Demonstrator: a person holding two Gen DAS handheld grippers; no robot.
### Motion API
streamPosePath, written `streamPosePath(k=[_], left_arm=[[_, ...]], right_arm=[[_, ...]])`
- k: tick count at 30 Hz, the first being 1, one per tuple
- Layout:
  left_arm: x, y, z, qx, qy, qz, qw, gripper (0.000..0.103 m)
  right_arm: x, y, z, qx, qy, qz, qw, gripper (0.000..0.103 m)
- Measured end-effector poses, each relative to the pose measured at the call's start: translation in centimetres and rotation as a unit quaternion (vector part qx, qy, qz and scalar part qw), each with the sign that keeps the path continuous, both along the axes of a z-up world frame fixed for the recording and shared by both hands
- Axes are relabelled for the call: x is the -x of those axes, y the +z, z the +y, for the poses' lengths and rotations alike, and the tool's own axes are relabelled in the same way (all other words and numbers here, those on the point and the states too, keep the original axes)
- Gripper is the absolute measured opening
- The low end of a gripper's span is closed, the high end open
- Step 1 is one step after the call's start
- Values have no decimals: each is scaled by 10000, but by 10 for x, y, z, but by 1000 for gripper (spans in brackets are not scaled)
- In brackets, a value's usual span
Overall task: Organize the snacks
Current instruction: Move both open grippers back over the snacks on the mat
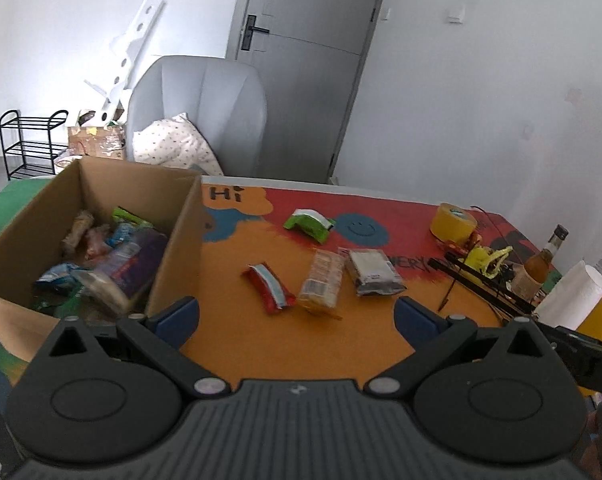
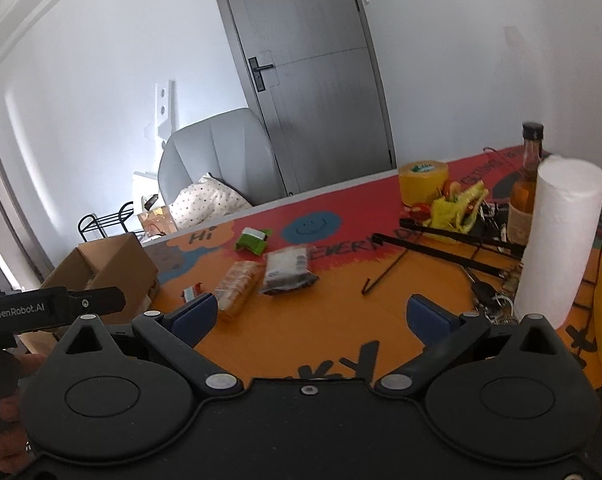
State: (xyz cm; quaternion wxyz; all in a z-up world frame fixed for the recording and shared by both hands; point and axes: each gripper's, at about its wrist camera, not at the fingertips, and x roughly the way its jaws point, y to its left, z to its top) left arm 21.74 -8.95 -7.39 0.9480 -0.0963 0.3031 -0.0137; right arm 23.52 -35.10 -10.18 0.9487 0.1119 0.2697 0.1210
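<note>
A cardboard box (image 1: pixel 177 236) at the table's left holds several snack packets (image 1: pixel 113 256). On the table lie a red bar (image 1: pixel 270 287), a pack of biscuits (image 1: pixel 321 283), a dark packet (image 1: pixel 373 272) and a green packet (image 1: pixel 309 223). My left gripper (image 1: pixel 297 316) is open and empty, above the table just short of the red bar. My right gripper (image 2: pixel 311 314) is open and empty, near the biscuits (image 2: pixel 239 282) and dark packet (image 2: pixel 287 270). The green packet (image 2: pixel 253 240) and box (image 2: pixel 113 264) also show in the right wrist view.
At the table's right stand a yellow tape roll (image 2: pixel 423 182), a bottle (image 2: pixel 527 188), a paper towel roll (image 2: pixel 559 240), black tongs (image 2: pixel 441 248) and yellow-green clutter (image 2: pixel 459 208). A grey armchair (image 1: pixel 199 112) with a pillow stands behind the table.
</note>
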Motion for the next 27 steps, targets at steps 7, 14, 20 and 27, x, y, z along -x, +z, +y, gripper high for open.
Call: streamPosePath(k=[7, 14, 20, 27], left_arm=[[-11, -8, -11, -45, 26, -89, 9999, 101], [-32, -16, -13, -84, 158, -29, 9998, 94], [-54, -29, -18, -122, 215, 134, 9996, 85], [-86, -51, -17, -70, 438, 439, 9981, 61]], right_arm=[[-15, -11, 1, -70, 117, 51, 9999, 98], [-41, -19, 12, -89, 270, 149, 9995, 93], [-68, -27, 21, -108, 394, 276, 9988, 89], [-101, -40, 35, -80, 539, 452, 9975, 84]])
